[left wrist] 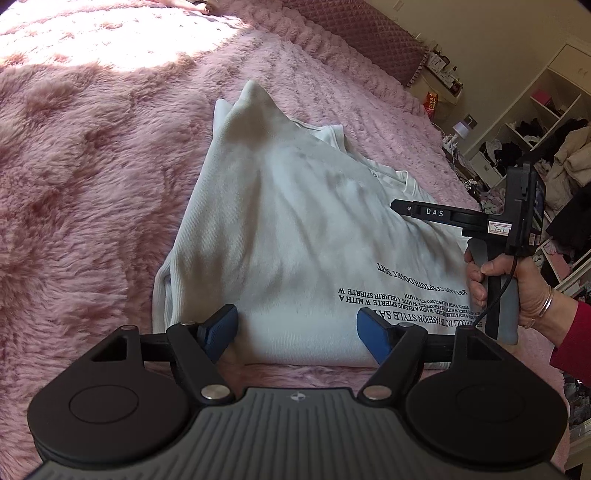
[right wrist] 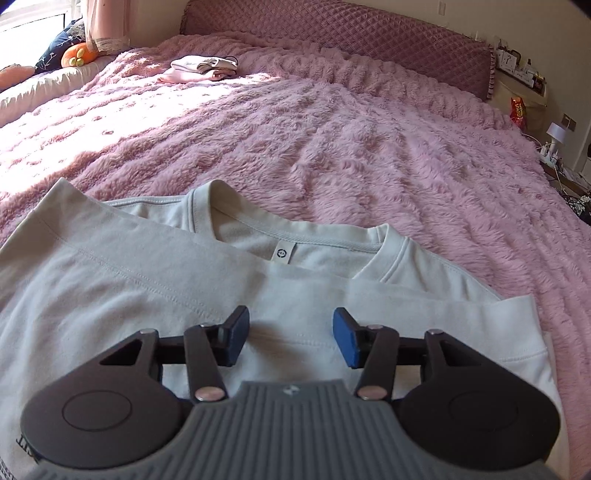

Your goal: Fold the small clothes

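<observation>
Pale grey-white cotton, a T-shirt (left wrist: pixel 280 229), lies partly folded on a shaggy pink blanket (left wrist: pixel 92 184) covering the bed.

Left wrist view: the left gripper (left wrist: pixel 297 332) hovers at the shirt's near edge, pointing down onto it. Fingers (left wrist: pixel 221 328) wide apart, nothing between the pads but cloth lying flat beneath; no grip. The shirt's long axis runs away from this gripper toward the far sleeve tip. Printed black text sits along the near right part, upside-down from here. The right gripper (left wrist: pixel 406 208) reaches in from the right over the collar side, held by a hand (left wrist: pixel 517 284) with a red sleeve. Open blanket to the left and beyond; bed edge and cluttered shelves (left wrist: pixel 535 122) off to the right.

Right wrist view: right gripper (right wrist: pixel 291 332) low over the shirt's folded layers, fingers (right wrist: pixel 236 332) about half open, empty, cloth directly beneath. Whether the pads touch the fabric cannot be told. The collar (right wrist: pixel 288 243) lies just ahead, a folded side panel crossing from the left. Wide free blanket ahead up to the quilted headboard (right wrist: pixel 332 29); a small stack of folded clothes (right wrist: pixel 203 68) well apart at the far end.

Judgement: both grippers are equally near; the likely next fold would run along the long axis, with ample room.
</observation>
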The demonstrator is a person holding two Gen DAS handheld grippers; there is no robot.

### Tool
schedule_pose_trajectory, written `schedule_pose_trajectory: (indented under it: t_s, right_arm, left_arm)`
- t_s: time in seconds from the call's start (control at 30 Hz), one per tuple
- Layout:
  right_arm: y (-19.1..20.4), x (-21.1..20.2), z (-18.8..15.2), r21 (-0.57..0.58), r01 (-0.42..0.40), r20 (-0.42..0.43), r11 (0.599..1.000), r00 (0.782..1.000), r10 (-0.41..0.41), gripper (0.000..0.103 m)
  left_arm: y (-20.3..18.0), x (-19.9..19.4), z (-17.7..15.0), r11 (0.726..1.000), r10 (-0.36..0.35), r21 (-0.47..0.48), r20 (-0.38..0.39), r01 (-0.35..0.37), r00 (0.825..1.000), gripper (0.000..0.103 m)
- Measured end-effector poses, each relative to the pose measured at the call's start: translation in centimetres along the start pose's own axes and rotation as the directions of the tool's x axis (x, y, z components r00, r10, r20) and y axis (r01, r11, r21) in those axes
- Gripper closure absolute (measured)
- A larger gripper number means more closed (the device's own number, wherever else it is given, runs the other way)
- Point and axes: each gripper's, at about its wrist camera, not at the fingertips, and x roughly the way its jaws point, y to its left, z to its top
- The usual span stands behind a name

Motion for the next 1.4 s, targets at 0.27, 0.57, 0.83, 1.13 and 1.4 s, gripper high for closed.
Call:
schedule_pose_trajectory:
  t_s: [0.27,0.57,0.83,1.13,1.4]
  right_arm:
    - [1.3,-6.8,-6.4,-0.044,-0.052,-0.050,0.998,0.998,0.050,0.057]
    - [3.0,-12.8,-11.1,-0.088,-0.079,-0.064,0.993,0.995,0.073,0.056]
    - [4.2,-14.7,-13.3,-0.108,-0.074,-0.067,0.991,0.996,0.067,0.056]
    - [5.1,-16.3,-12.1,-0.070,-0.082,-0.009,0.994,0.997,0.082,0.055]
    - [14.7,-18.5,-12.0,-0.312,-0.153,0.093,0.938,0.977,0.191,0.050]
  left_arm:
    - [-0.4,-0.8,0.0,0.998,0.034,-0.044,-0.020,-0.035,0.999,0.018]
    - [-1.0,-1.6,-0.5,0.997,0.044,-0.060,-0.039,-0.046,0.998,0.018]
    - [-0.6,-0.6,-0.6,0.998,0.043,-0.033,-0.057,-0.045,0.997,0.019]
    - [-0.1,-3.3,0.9,0.998,-0.027,-0.063,0.008,0.027,1.000,0.022]
    - [3.7,-4.9,5.1,0.989,0.000,-0.145,0.063,0.009,0.998,0.022]
